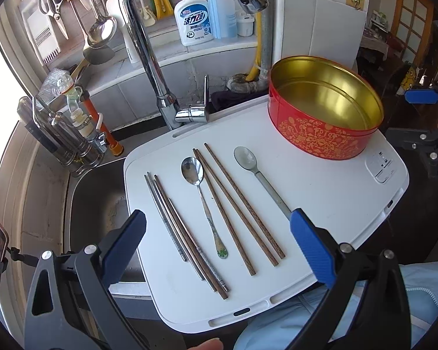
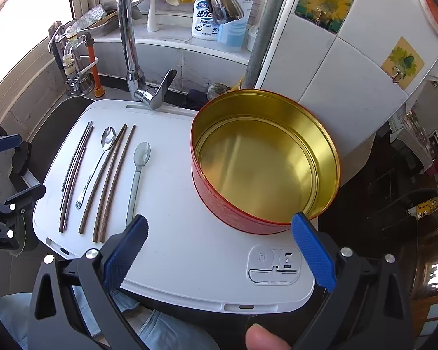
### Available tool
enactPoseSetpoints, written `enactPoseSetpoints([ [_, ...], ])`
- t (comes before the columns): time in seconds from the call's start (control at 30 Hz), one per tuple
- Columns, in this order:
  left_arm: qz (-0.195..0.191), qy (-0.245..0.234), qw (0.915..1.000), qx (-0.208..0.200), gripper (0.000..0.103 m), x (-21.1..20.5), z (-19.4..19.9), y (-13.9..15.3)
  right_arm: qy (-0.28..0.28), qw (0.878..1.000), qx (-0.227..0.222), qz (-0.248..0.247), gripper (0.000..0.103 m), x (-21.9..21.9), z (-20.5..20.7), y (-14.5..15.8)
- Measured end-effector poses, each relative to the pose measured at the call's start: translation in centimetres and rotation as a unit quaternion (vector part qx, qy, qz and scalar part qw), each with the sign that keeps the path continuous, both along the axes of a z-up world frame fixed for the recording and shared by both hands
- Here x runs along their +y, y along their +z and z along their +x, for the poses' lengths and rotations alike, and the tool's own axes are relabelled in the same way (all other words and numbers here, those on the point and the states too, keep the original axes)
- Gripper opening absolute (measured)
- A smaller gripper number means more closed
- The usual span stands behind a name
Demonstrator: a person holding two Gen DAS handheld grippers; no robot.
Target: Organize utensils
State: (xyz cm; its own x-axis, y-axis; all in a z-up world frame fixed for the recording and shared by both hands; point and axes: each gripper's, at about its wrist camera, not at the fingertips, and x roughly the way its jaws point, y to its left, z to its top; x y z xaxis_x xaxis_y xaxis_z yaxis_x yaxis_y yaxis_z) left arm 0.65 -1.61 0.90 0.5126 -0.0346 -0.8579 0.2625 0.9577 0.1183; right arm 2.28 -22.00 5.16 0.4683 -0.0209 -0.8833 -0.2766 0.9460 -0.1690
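Note:
A white board (image 1: 321, 192) (image 2: 189, 239) lies over the sink. On it lie metal and wooden chopsticks (image 1: 187, 233) (image 2: 73, 175), a steel spoon (image 1: 193, 170) (image 2: 108, 138), three brown wooden chopsticks (image 1: 239, 204) (image 2: 111, 180) and a grey spoon (image 1: 245, 157) (image 2: 141, 153). An empty red tin with a gold inside (image 1: 324, 108) (image 2: 262, 160) stands at the board's right. My left gripper (image 1: 217, 221) is open above the utensils' near ends. My right gripper (image 2: 219, 227) is open, near the tin's front wall. Both are empty.
A chrome tap (image 1: 149, 58) (image 2: 128, 43) rises behind the board. Soap bottles (image 1: 192, 20) (image 2: 203, 14) stand on the back ledge. Hanging tools (image 1: 99, 26) and a metal rack (image 1: 58, 134) are at the left. The sink basin (image 1: 99, 204) is open left of the board.

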Motion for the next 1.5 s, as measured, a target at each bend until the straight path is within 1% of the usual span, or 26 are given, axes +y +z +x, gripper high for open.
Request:
enactPoseSetpoints([
  [0.23, -0.001, -0.001, 1.0, -0.001, 0.097, 0.0, 0.5, 0.1, 0.001, 1.0, 0.0, 0.0, 0.099, 0.1, 0.1, 0.0],
  [0.27, 0.0, 0.0, 1.0, -0.002, 0.097, -0.1, -0.1, 0.0, 0.001, 1.0, 0.0, 0.0, 0.099, 0.1, 0.1, 0.0],
  [0.9, -0.007, 0.01, 0.9999, 0.005, 0.097, 0.9, 0.3, -0.6, 0.014, 1.0, 0.006, 0.003, 0.099, 1.2, 0.3, -0.5],
  [1.5, -0.006, 0.006, 1.0, 0.003, 0.097, 0.5, -0.1, -0.5, 0.01, 1.0, 0.007, 0.003, 0.099, 0.8, 0.2, -0.5],
])
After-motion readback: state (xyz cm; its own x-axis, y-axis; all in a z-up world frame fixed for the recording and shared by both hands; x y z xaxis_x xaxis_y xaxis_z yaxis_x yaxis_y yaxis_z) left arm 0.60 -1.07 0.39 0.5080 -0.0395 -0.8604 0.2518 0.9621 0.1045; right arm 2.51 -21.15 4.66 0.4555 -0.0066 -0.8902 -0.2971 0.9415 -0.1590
